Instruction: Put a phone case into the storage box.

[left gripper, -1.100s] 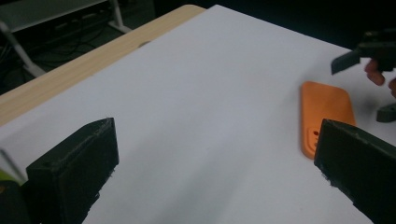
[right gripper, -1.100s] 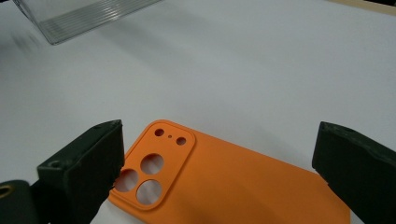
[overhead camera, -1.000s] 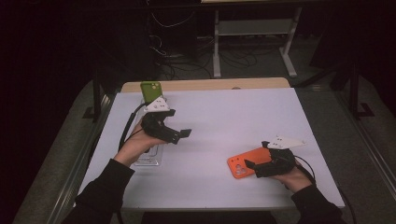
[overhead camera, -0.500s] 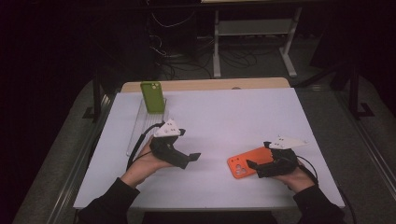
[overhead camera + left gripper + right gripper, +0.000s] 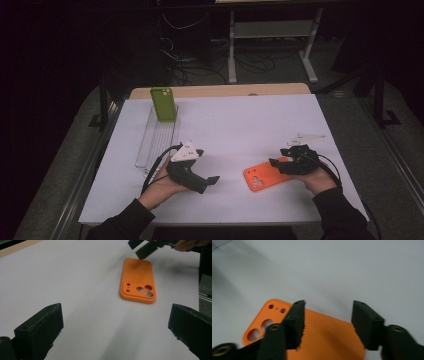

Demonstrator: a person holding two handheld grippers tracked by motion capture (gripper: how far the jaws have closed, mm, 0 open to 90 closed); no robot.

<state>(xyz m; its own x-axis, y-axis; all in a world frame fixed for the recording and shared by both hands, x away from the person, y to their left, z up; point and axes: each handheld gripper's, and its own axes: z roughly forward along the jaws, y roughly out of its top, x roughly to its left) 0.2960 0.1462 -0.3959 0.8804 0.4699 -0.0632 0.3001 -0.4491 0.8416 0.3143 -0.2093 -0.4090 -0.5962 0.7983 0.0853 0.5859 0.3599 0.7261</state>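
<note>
Closing in on the orange phone case (image 5: 322, 335), the right gripper (image 5: 327, 322) has its fingers about half-way in, having just been narrowing; they straddle the case's plain end from above, but whether the pads already press on it I can't tell, since a gap shows on both sides in the right gripper view. Approx. read: fingers are set over the end away from the camera cut-outs so the grip falls on solid plastic, not the holes.

Left gripper (image 5: 212, 179) sits just to the left of the case in the high view, fingers (image 5: 40, 327) spread wide w/ nothing between them, aimed at the case's cut-out end; prob. staged to take or steady that end.

Case lies flat, back up, on the white worktop (image 5: 240, 130), near the person's edge, right of centre. Well beyond it, far-left, a green phone case (image 5: 163, 103) stands upright at the far end of a clear slotted rack (image 5: 156, 142); likely the slot rack is where cases get stood.

Vs. a second ago: left hand was up by the rack, well apart from the orange case; now it's low and near it. Right gripper was wide over the case; now narrower. Orange case and green case haven't shifted.
</note>
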